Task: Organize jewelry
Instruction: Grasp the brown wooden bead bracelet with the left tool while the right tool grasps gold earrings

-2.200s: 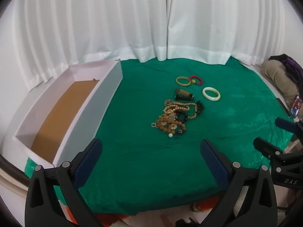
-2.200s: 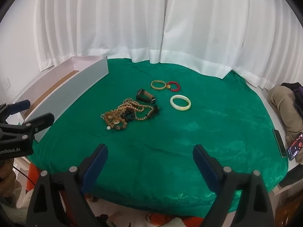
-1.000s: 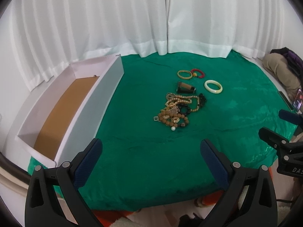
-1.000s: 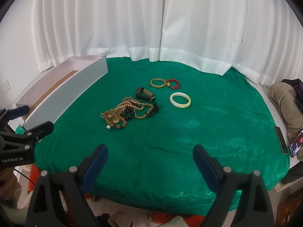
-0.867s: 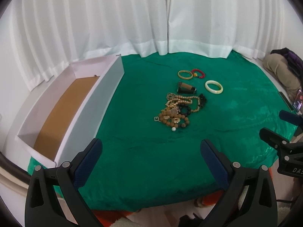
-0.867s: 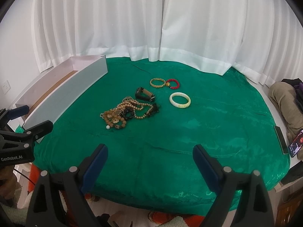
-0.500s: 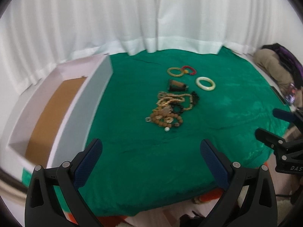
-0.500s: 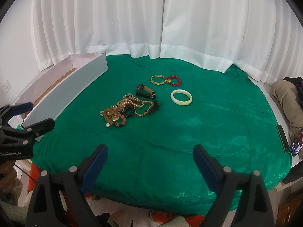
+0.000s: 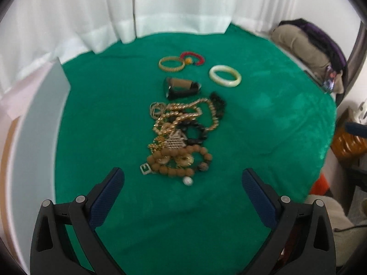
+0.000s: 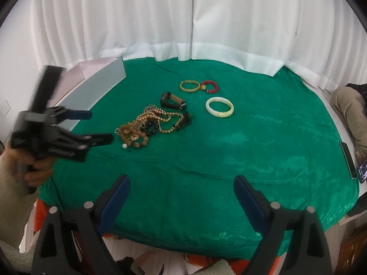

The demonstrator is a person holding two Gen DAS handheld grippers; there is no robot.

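Necklace tangle [image 9: 179, 137] dead ahead of left gripper [image 9: 183, 181], long axis running away; fingers spread, empty. Right gripper [image 10: 182, 188] farther, spread.

The place looks like a room in a home, set up for sorting jewelry. A round table is covered with a green cloth [image 10: 263, 142], and long white curtains [image 10: 160, 23] hang close behind it along the whole back. At the right, beside the table, folded clothes [image 9: 307, 43] in tan and purple lie in a pile, and a phone [image 10: 362, 171] with a lit screen rests near the table's edge. A wall socket [image 10: 5, 108] shows on the plain white wall at the left. Under the table's near edge, an orange and white rug [image 10: 220, 264] lies on a pale floor.
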